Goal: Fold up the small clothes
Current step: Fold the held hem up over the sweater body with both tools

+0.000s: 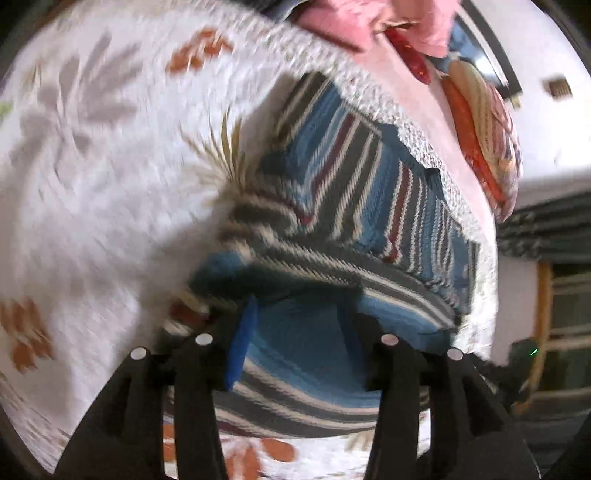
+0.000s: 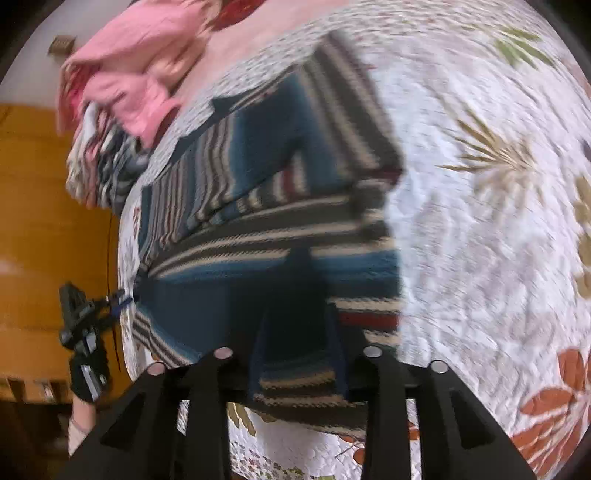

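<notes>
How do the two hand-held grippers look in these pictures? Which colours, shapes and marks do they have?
Both are black plastic. The left gripper shows angular struts with triangular cut-outs, round silver pins on top, and a blue strip on one finger. The right gripper has the same struts and pins. From the right wrist view, the left one appears dark and blocky, with a thin cable above it, held by a hand in a black glove.

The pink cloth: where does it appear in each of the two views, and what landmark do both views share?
Left wrist view: the pink cloth is at the top edge, right of centre.
Right wrist view: the pink cloth is at the upper left.
Shared landmark: the striped blue sweater on the floral bedspread.
</notes>
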The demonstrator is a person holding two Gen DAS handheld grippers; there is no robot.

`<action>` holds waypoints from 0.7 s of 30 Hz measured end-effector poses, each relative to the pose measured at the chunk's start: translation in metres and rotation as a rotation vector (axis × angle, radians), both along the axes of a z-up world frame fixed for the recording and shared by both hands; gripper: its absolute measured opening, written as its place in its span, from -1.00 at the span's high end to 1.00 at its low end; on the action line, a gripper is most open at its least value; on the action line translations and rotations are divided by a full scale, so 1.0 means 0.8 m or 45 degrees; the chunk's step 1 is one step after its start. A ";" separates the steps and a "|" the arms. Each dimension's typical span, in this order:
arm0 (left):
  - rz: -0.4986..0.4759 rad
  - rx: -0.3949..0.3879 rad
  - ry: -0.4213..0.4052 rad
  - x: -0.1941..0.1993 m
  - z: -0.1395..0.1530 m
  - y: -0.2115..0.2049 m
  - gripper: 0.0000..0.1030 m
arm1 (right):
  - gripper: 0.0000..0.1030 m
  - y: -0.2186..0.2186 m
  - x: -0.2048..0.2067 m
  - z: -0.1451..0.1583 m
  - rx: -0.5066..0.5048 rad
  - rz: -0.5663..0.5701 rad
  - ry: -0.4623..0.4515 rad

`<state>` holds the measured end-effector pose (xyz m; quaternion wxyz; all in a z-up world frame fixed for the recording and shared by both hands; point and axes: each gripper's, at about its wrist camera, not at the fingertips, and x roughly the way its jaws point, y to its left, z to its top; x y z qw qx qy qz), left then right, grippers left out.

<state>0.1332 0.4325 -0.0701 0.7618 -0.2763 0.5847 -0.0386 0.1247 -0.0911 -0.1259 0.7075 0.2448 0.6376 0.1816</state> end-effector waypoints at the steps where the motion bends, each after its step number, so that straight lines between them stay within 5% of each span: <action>1: -0.020 0.017 -0.016 0.000 0.003 0.000 0.11 | 0.15 0.007 0.003 0.000 -0.002 0.031 -0.005; 8: -0.256 0.184 -0.082 0.013 0.001 -0.032 -0.17 | -0.21 0.040 0.022 -0.005 -0.042 0.177 -0.034; 14: -0.442 0.331 -0.131 0.024 -0.016 -0.054 -0.22 | -0.28 0.059 0.039 -0.019 -0.098 0.287 -0.043; 21: -0.569 0.366 -0.096 0.034 -0.044 -0.074 -0.22 | -0.33 0.082 0.046 -0.043 -0.169 0.420 -0.030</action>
